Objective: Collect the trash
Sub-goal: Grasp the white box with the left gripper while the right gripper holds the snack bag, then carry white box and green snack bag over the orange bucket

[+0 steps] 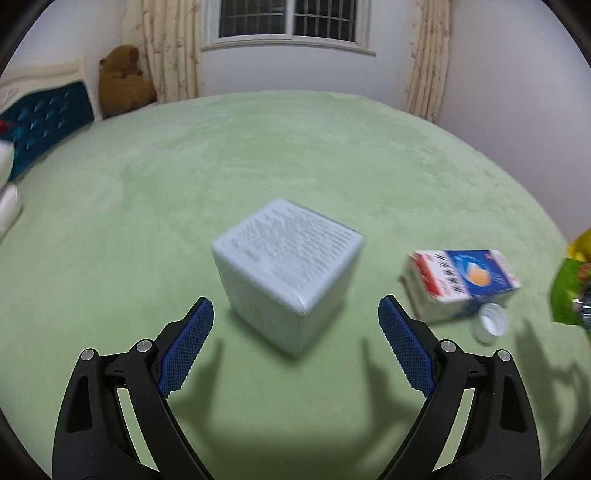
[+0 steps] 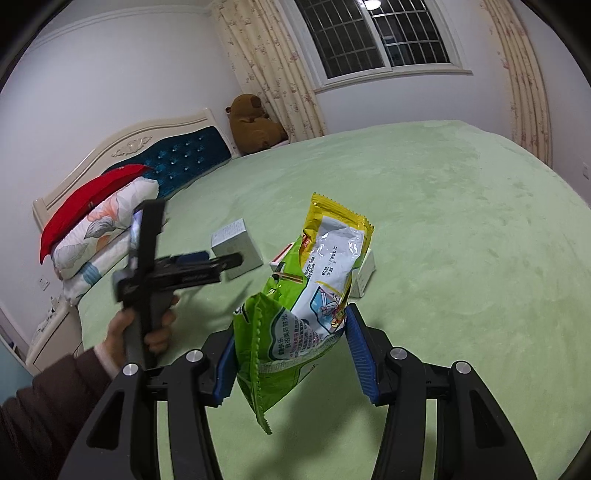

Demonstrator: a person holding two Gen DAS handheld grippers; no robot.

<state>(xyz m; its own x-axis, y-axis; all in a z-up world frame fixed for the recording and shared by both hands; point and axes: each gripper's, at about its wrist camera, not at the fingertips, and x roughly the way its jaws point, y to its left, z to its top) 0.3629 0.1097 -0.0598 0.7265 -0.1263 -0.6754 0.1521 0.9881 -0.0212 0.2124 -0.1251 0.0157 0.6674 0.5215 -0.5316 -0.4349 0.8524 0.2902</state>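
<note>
A pale blue-grey box (image 1: 288, 273) stands on the green bed cover (image 1: 295, 147), blurred, just ahead of my left gripper (image 1: 295, 306). That gripper is open, with its blue pads (image 1: 186, 350) wide apart on either side of the box's near corner. To the right lie a red, white and blue carton (image 1: 461, 284) and a white cap (image 1: 489, 323). My right gripper (image 2: 291, 332) is shut on a green and yellow snack bag (image 2: 310, 295), held up above the bed. In the right wrist view, a hand (image 2: 125, 332) holds the left gripper (image 2: 221, 264) at the box (image 2: 236, 243).
Pillows (image 2: 99, 221) in red and floral covers are stacked by the teal headboard (image 2: 177, 155) on the left. A brown teddy bear (image 2: 255, 125) sits in the far corner beneath the curtains (image 2: 273, 66) and barred window (image 2: 369, 33). The bed cover (image 2: 461, 240) stretches right.
</note>
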